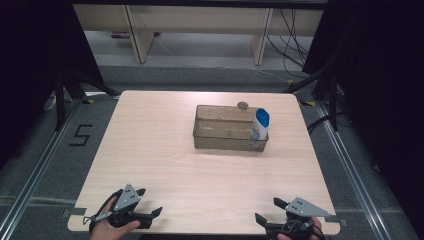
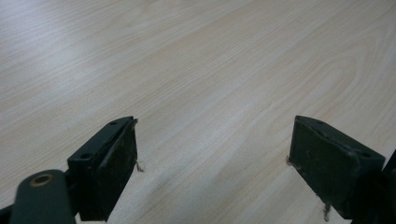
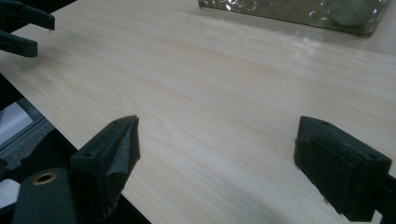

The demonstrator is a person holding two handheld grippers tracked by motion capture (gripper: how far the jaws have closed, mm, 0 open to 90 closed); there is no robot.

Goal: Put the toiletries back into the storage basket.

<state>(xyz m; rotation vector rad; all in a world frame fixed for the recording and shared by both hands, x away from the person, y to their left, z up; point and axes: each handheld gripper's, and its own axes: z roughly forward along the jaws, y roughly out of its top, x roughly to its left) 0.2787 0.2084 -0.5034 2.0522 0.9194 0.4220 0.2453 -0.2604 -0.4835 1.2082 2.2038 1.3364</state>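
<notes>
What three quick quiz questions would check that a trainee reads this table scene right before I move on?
1. True or false: the bottle stands inside the clear bin, at its right end.
2. Are the left gripper and right gripper open or shut?
3. What lies on the table just behind the bin: A) a small round grey object, B) a spoon, C) a cloth?

Key: 1 true; 2 both open, holding nothing; 3 A.

Bottle (image 1: 260,124) upright inside bin (image 1: 225,135)
</notes>
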